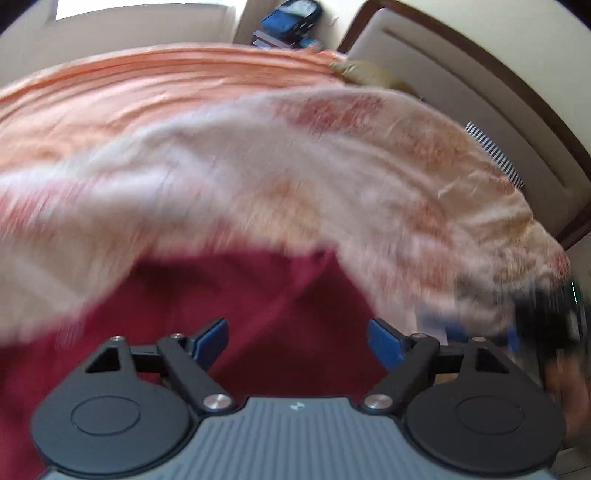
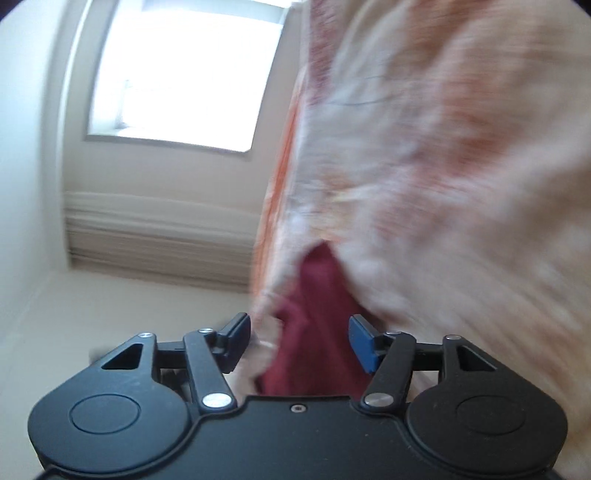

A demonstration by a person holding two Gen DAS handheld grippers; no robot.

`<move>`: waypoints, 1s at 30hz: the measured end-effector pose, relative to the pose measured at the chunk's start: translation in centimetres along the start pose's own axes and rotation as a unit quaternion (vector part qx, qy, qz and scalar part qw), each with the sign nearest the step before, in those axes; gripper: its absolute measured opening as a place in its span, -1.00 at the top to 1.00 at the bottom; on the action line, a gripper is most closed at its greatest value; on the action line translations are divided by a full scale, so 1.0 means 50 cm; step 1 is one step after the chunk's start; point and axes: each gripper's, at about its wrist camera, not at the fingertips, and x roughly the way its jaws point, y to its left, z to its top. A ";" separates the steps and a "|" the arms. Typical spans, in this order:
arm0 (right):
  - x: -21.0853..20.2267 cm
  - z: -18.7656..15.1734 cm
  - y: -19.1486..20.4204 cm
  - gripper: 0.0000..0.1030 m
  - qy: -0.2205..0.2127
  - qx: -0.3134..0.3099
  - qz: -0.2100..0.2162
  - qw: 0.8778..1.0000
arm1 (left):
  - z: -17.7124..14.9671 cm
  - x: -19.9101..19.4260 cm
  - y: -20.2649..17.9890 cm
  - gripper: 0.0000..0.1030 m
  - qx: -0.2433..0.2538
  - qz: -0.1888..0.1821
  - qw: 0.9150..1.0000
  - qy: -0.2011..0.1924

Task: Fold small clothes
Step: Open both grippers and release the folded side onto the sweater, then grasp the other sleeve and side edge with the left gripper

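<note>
A dark red garment lies under my left gripper, whose blue fingers are spread wide with nothing between them. A cream cloth with faded red-orange patches lies blurred beyond and over the red garment's far edge. In the right wrist view the same cream cloth fills the right side, and a strip of the red garment shows between the spread fingers of my right gripper, which is open. The right gripper also shows, blurred, at the far right of the left wrist view.
An orange bedsheet covers the bed behind the clothes. A headboard with a dark wooden frame stands at the right. A blue bag sits beyond the bed. A bright window and a wall are left of the right gripper.
</note>
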 end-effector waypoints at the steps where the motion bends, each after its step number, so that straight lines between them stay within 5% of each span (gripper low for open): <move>1: 0.038 0.026 0.008 -0.50 0.013 -0.004 0.016 1.000 | -0.034 -0.009 0.012 -0.67 -0.005 0.009 1.000 0.010; 7: 0.231 0.096 0.009 -0.65 0.152 -0.003 0.063 0.986 | -0.171 -0.038 0.120 -0.67 -0.066 0.095 0.993 0.023; 10: 0.260 0.117 -0.003 -0.15 0.152 -0.064 -0.029 0.986 | -0.204 -0.057 0.180 -0.65 -0.109 0.162 0.981 0.005; 12: 0.247 0.127 0.012 -0.31 0.143 -0.079 -0.045 0.985 | -0.222 -0.076 0.209 -0.63 -0.127 0.178 0.976 -0.007; 14: 0.224 0.115 0.044 -0.99 0.134 -0.097 -0.030 0.986 | -0.239 -0.095 0.223 -0.63 -0.131 0.171 0.976 -0.021; 17: 0.219 0.073 0.060 -0.92 0.173 -0.111 -0.025 0.978 | -0.259 -0.111 0.223 -0.62 -0.122 0.204 0.971 -0.025; 19: 0.203 0.033 0.058 -0.68 0.191 -0.148 -0.084 0.967 | -0.277 -0.132 0.223 -0.62 -0.133 0.210 0.968 -0.032; 24: 0.161 -0.040 0.120 -0.87 0.188 -0.211 -0.107 0.953 | -0.358 -0.224 0.205 -0.80 -0.155 0.239 0.957 -0.056; 26: 0.158 -0.087 0.160 -0.87 0.210 -0.241 -0.109 0.941 | -0.406 -0.273 0.214 -0.82 -0.192 0.244 0.948 -0.073; 30: 0.177 -0.193 0.212 -0.89 0.260 -0.260 -0.100 0.924 | -0.546 -0.392 0.248 -0.89 -0.297 0.271 0.908 -0.120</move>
